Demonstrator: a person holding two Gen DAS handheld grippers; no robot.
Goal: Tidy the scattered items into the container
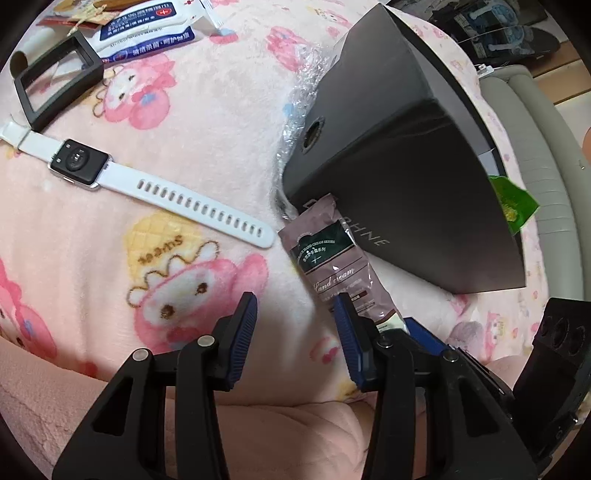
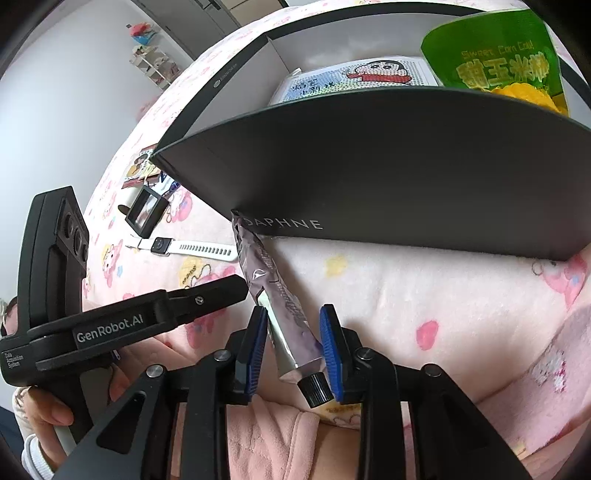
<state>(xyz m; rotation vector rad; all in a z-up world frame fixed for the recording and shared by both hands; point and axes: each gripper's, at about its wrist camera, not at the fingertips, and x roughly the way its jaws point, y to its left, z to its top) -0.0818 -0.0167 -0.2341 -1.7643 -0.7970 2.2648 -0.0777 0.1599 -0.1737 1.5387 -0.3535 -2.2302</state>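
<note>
Left wrist view. Left hand-held gripper (image 1: 295, 314): jaws wide apart, holding nothing, hovering over a pink cartoon-print blanket (image 1: 207, 96). Hand cream tube (image 1: 338, 258): at 1 o'clock from the gripper, crimped end against the box's lower corner, cap end hidden behind the right jaw. Box (image 1: 406, 147): dark, marked "DAPHNE", at 1 to 2 o'clock, a green snack bag (image 1: 511, 201) showing past its far edge. Watch (image 1: 79, 164): white strap, face down, at 10 o'clock. Black frame (image 1: 55, 88): at 11 o'clock, beyond the watch. Wipes pack (image 1: 147, 33): blue and white, at 11 o'clock, top edge.

Right wrist view. Right hand-held gripper (image 2: 293, 343): jaws partly open around the tube (image 2: 280, 314), the blue pads at either side; whether they touch it cannot be told. Tube's black cap lies nearest the camera, crimped end against the box (image 2: 369, 166) wall at 12 o'clock. Inside the open box: green bag (image 2: 495, 62) at 1 o'clock, a cartoon card (image 2: 354, 79) beside it. Left hand-held gripper (image 2: 236, 286) at 9 o'clock, gripped by a hand (image 2: 48, 402). Watch (image 2: 184, 249) and frame (image 2: 146, 210) at 10 o'clock.
</note>
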